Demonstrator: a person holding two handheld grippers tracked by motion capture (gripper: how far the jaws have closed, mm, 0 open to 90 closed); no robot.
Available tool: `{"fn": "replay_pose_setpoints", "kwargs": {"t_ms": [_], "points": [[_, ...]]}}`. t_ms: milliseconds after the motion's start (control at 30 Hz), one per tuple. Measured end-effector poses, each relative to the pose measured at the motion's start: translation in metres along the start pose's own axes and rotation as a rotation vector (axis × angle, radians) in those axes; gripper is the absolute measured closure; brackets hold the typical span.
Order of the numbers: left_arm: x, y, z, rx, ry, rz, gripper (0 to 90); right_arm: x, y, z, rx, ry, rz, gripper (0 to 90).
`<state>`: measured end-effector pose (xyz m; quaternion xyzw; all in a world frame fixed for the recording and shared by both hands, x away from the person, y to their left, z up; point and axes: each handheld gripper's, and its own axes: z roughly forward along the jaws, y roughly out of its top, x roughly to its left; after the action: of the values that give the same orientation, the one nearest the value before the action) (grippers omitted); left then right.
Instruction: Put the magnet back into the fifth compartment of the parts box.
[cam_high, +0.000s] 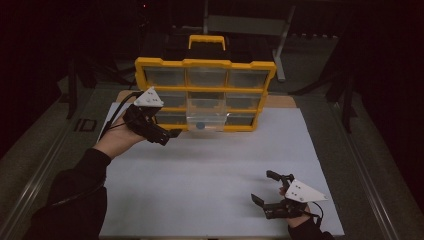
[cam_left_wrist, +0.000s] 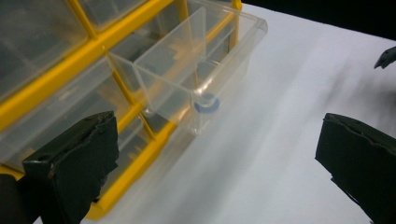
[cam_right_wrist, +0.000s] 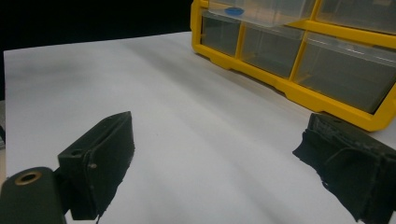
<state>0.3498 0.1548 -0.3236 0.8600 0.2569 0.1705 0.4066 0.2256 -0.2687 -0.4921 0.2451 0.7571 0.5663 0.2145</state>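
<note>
A yellow organizer (cam_high: 205, 64) with clear drawers stands upright at the far middle of the white mat (cam_high: 210, 175). Its bottom-middle drawer (cam_high: 206, 120) is pulled out, and a small blue round piece (cam_high: 200, 125) lies in it. My left gripper (cam_high: 169, 136) hovers just left of that drawer, open and holding nothing. In the left gripper view the drawer (cam_left_wrist: 187, 60) and blue piece (cam_left_wrist: 207, 105) lie ahead of the spread jaws (cam_left_wrist: 217, 140). My right gripper (cam_high: 264, 187) rests low near the mat's front right, open; its view (cam_right_wrist: 217, 130) faces the organizer (cam_right_wrist: 299, 88).
A black case with a yellow handle (cam_high: 206, 42) sits behind the organizer. A metal stand (cam_high: 280, 45) rises at the back right. Dark table rails run along both sides. Bare white mat stretches between the two grippers.
</note>
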Motion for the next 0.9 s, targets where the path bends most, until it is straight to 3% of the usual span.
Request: {"fn": "replay_pose_setpoints", "kwargs": {"t_ms": [400, 900], "points": [[-0.018, -0.038, -0.01, -0.059, -0.01, -0.039, 0.0, 0.0, 0.0, 0.0, -0.002, -0.001, 0.0, 9.4], [-0.044, -0.079, -0.01, -0.087, -0.016, -0.06, 0.0, 0.0, 0.0, 0.002, 0.005, -0.001, -0.003, 9.4]]}}
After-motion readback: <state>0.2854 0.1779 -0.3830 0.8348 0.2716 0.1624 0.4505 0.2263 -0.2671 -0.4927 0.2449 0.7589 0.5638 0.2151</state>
